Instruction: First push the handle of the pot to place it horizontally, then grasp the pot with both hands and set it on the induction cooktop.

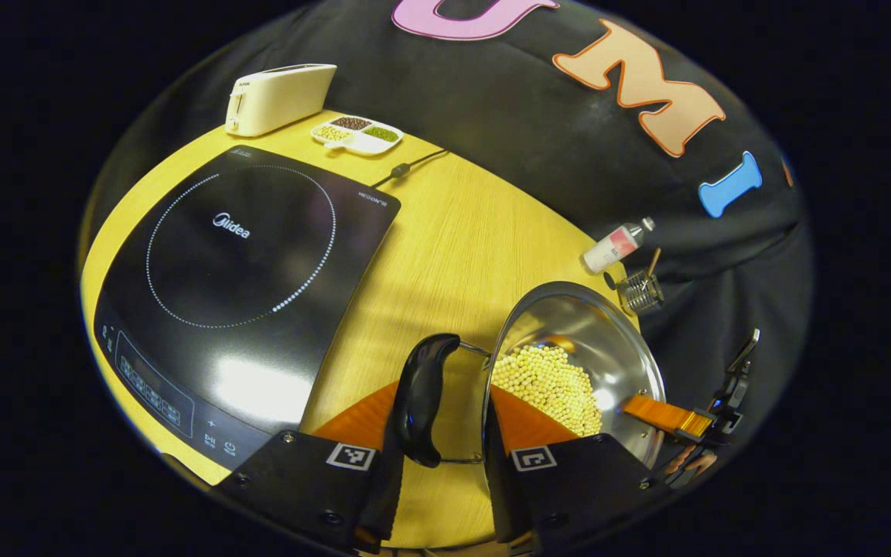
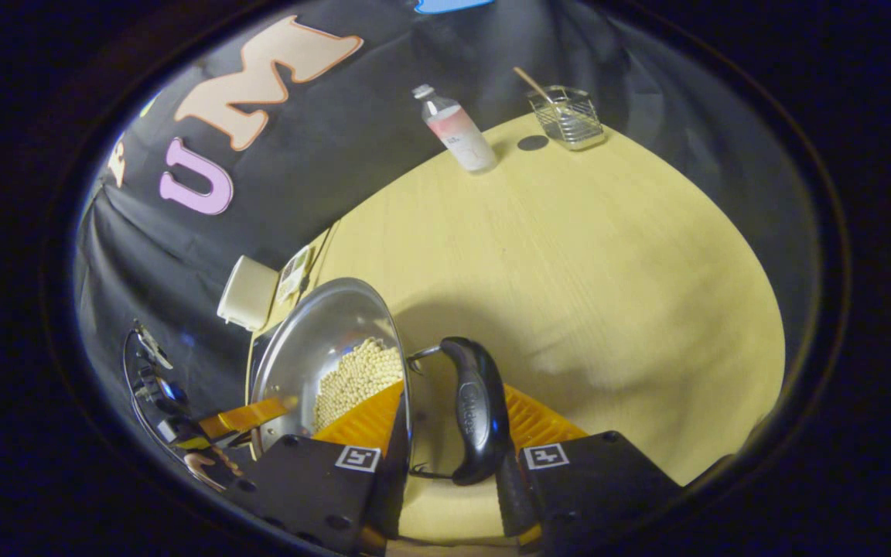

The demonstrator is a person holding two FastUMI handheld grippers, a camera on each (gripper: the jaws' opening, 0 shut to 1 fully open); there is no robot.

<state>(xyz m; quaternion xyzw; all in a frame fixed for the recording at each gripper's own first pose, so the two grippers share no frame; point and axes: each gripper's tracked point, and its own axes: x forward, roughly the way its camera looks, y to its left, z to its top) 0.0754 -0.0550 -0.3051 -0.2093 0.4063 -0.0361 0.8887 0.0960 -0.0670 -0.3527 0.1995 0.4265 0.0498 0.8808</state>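
A steel pot (image 1: 608,340) with yellow beans (image 1: 550,383) in it sits on the yellow table, to the right of the black induction cooktop (image 1: 244,255). My left gripper (image 1: 445,394) straddles the pot's near black handle (image 1: 422,394): one finger presses the handle's outside, the other lies inside the rim. The right gripper (image 1: 693,422) reaches in at the far rim. In the right gripper view, my right gripper (image 2: 453,422) clamps the opposite handle (image 2: 476,410) in the same way, one finger over the beans (image 2: 360,375) in the pot (image 2: 322,333). The left gripper (image 2: 237,418) shows beyond.
A cream toaster (image 1: 279,97) and a divided dish of grains (image 1: 356,133) stand behind the cooktop, with its cord (image 1: 407,166) trailing back. A bottle (image 1: 616,246) and a wire basket (image 1: 639,292) stand at the table's far right edge. Bare tabletop (image 1: 445,247) lies between pot and cooktop.
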